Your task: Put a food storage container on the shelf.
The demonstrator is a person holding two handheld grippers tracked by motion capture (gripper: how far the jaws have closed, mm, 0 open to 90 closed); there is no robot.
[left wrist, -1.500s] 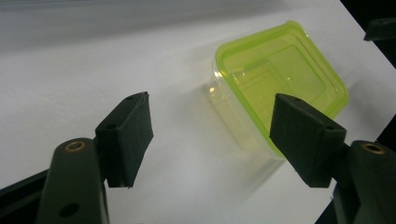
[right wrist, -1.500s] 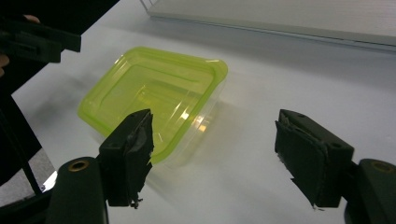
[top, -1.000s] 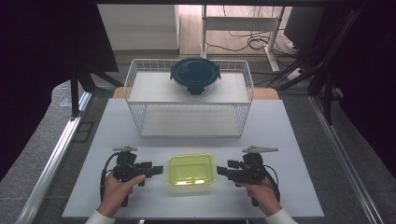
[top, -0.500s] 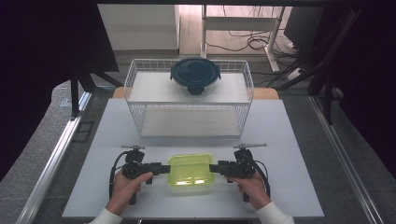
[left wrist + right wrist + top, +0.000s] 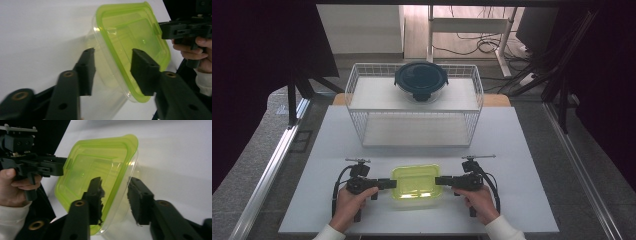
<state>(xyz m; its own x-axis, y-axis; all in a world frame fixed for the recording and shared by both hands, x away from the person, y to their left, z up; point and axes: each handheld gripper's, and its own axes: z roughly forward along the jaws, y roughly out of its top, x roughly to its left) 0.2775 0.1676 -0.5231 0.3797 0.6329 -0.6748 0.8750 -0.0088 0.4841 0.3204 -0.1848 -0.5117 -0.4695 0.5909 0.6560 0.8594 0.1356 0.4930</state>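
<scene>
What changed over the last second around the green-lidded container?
Both grippers closed in from the sides: the left gripper and right gripper now straddle the container at its lidded ends, jaws open, not yet clamped. The container, the wire basket and the dark round container stayed put.

white table (image 5: 522,150) | grey floor (image 5: 262,150) | wooden floor (image 5: 414,30) beyond, cables (image 5: 472,45)
</scene>
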